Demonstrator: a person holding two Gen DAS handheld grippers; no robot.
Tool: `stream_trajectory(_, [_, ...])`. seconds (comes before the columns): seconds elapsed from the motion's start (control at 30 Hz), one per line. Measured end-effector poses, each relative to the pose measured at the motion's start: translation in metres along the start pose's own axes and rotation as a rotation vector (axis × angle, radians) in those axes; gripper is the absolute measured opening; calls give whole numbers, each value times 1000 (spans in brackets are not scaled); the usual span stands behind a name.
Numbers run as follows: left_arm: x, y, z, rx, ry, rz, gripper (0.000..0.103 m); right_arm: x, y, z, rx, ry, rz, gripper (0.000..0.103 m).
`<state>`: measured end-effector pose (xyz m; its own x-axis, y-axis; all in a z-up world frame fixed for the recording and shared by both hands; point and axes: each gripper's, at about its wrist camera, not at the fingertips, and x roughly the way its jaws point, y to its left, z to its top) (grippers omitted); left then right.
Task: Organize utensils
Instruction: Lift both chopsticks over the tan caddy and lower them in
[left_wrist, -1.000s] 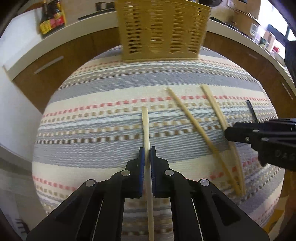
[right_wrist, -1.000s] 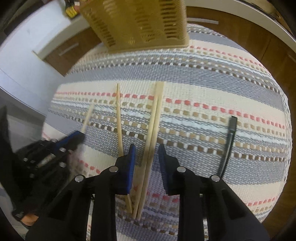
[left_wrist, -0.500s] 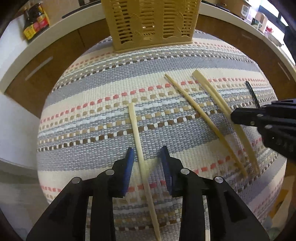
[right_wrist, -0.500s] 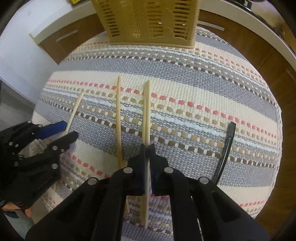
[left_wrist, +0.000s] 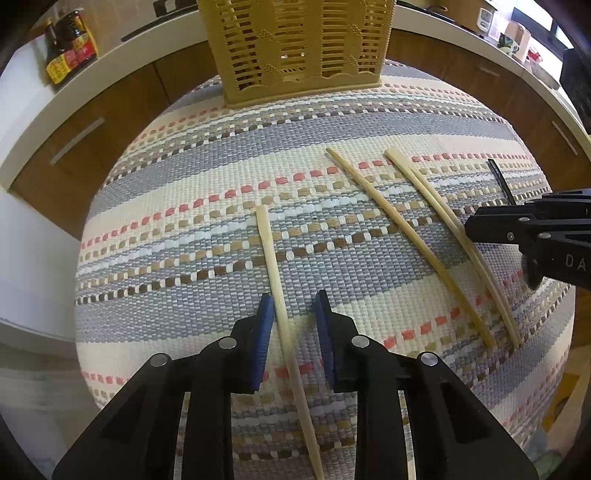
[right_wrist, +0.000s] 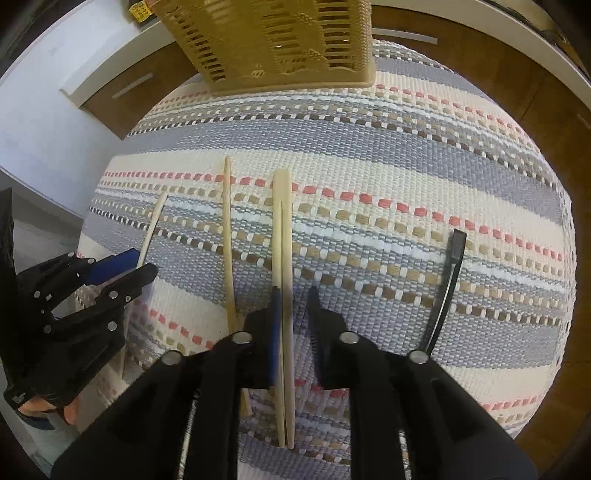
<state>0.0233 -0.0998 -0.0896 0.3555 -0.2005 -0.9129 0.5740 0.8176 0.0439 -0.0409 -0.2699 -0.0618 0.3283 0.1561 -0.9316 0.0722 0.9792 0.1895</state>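
Since a second ago, your left gripper (left_wrist: 293, 317) has let go of the single chopstick (left_wrist: 275, 280) it was pinching; its jaws now stand apart and are closing again, with the stick lying between them against the left pad and clear of the right. Your right gripper (right_wrist: 293, 314) clamped the paired chopsticks (right_wrist: 282, 240) half a second ago; its jaws are now opening, with the pair between them close against the left pad and a clear gap to the right pad.

All sticks lie flat on the striped woven mat (left_wrist: 184, 184). A further loose chopstick (right_wrist: 228, 236) lies just left of your right gripper's fingers, roughly parallel to the pair. A black utensil (right_wrist: 448, 280) lies to the right of that gripper, apart from it. The slotted tan basket (left_wrist: 299, 44) stands upright at the far edge of the mat, ahead of both grippers and well apart from every stick.

Sauce bottles (left_wrist: 68, 48) stand on the counter (left_wrist: 110, 62) beyond the mat, to the far left of your left gripper.
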Motion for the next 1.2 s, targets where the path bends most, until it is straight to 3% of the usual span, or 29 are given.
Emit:
stream_trajectory(0.27, [2, -6, 4, 44, 36, 22, 22, 13, 28, 5, -131, 77, -104, 14])
stream_trajectory(0.3, [2, -8, 5, 61, 44, 25, 17, 13, 30, 6, -154, 79, -124, 11])
stream_trajectory(0.33, [2, -10, 6, 69, 51, 17, 6, 14, 32, 6, -160, 79, -128, 11])
stream_trajectory(0.47, [-1, -14, 7, 59, 44, -2, 4, 12, 42, 6, -156, 26, -55, 10])
stream_trajectory(0.57, [-22, -6, 13, -6, -48, -102, 4, -12, 33, 4, -143, -47, 6, 10])
stream_trajectory(0.8, [-109, 15, 54, -96, -376, -159, 4, -96, 20, 22, -131, -311, 120, 10])
stream_trajectory(1.0, [-170, 21, 106, -98, -654, -151, 4, -154, 16, 58, -151, -556, 140, 10])
stream_trajectory(1.2, [-195, 19, 145, -115, -867, -114, 4, -179, 11, 102, -133, -770, 141, 10])
